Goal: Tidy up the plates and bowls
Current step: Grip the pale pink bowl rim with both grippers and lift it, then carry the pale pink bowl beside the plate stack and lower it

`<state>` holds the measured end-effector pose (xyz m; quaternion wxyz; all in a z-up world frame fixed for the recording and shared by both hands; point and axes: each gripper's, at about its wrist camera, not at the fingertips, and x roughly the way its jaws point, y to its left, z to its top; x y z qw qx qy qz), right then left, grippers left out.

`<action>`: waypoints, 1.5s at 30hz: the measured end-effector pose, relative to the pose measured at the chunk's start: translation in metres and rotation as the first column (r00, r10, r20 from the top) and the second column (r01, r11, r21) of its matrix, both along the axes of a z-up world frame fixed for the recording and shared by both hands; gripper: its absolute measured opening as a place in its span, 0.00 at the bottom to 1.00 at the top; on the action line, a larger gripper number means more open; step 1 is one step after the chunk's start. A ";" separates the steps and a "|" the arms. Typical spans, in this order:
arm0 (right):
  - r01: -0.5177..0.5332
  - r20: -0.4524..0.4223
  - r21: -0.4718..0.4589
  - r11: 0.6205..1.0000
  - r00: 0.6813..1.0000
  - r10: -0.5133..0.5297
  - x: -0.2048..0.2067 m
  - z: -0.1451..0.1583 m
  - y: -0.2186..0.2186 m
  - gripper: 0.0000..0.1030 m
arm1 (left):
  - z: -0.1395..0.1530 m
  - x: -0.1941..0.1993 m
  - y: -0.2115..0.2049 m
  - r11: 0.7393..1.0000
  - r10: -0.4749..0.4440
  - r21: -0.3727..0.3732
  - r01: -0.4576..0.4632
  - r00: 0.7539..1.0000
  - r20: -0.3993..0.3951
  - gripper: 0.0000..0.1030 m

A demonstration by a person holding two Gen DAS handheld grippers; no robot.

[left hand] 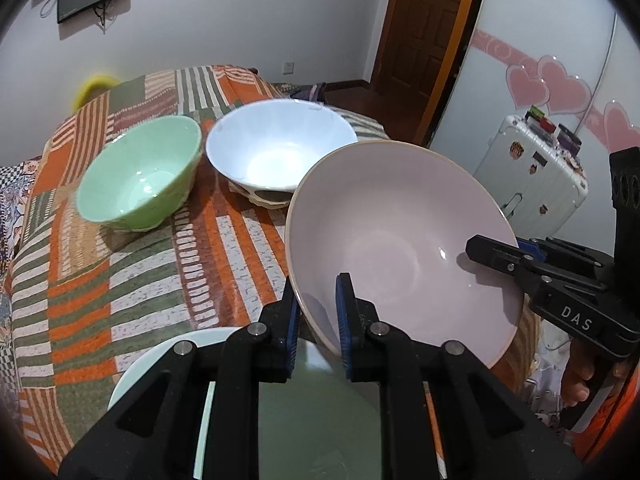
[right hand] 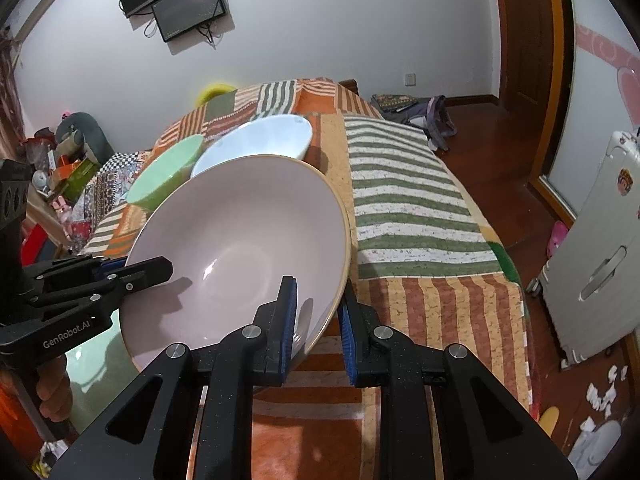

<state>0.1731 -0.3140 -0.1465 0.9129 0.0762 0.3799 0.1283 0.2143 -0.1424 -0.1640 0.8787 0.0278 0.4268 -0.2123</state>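
Observation:
A large pale pink bowl (left hand: pixel 400 236) is held off the table, tilted, by both grippers. My left gripper (left hand: pixel 318 320) is shut on its near-left rim. My right gripper (right hand: pixel 318 320) is shut on its right rim; it also shows in the left wrist view (left hand: pixel 504 256). The pink bowl fills the middle of the right wrist view (right hand: pixel 240 240), with the left gripper (right hand: pixel 152 270) on its left rim. A green bowl (left hand: pixel 140 176) and a white bowl (left hand: pixel 280 148) stand on the patterned cloth behind. A pale green plate (left hand: pixel 312 392) lies under the left gripper.
The table is covered by a striped orange, green and white cloth (left hand: pixel 120 280). A white suitcase (left hand: pixel 532 172) stands right of the table, beside a wooden door (left hand: pixel 424 28). Paper scraps (right hand: pixel 600 396) lie on the floor at the right.

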 end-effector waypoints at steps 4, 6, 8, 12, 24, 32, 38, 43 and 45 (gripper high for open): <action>-0.017 0.033 0.001 1.000 0.999 0.017 -0.007 0.013 0.008 0.18 | 0.015 -0.013 0.010 1.000 0.019 -0.008 -0.019 0.999 0.041 0.16; -0.028 0.048 -0.002 1.000 0.998 0.028 -0.010 0.018 0.014 0.18 | 0.024 -0.020 0.018 0.999 0.032 -0.008 -0.032 0.998 0.060 0.16; -0.041 0.063 -0.004 0.999 0.997 0.041 -0.014 0.024 0.020 0.18 | 0.030 -0.026 0.025 0.999 0.046 -0.012 -0.045 0.997 0.068 0.16; -0.073 0.089 -0.008 0.997 0.993 0.073 -0.022 0.033 0.035 0.18 | 0.041 -0.042 0.045 0.996 0.086 -0.024 -0.084 0.993 0.086 0.16; -0.176 0.133 -0.032 0.984 0.975 0.179 -0.038 0.050 0.089 0.18 | 0.067 -0.091 0.110 0.980 0.196 -0.047 -0.191 0.971 0.140 0.16; -0.264 0.141 -0.054 0.963 0.953 0.269 -0.043 0.053 0.131 0.18 | 0.072 -0.120 0.159 0.960 0.281 -0.056 -0.275 0.947 0.154 0.16; -0.335 0.128 -0.058 0.941 0.932 0.339 -0.047 0.048 0.166 0.18 | 0.068 -0.137 0.197 0.936 0.351 -0.058 -0.347 0.925 0.147 0.16; -0.388 0.105 -0.069 0.919 0.913 0.394 -0.049 0.040 0.196 0.18 | 0.056 -0.148 0.226 0.914 0.406 -0.054 -0.402 0.905 0.125 0.16; -0.410 0.094 -0.075 0.909 0.904 0.416 -0.049 0.036 0.207 0.18 | 0.051 -0.150 0.234 0.907 0.420 -0.052 -0.417 0.900 0.117 0.16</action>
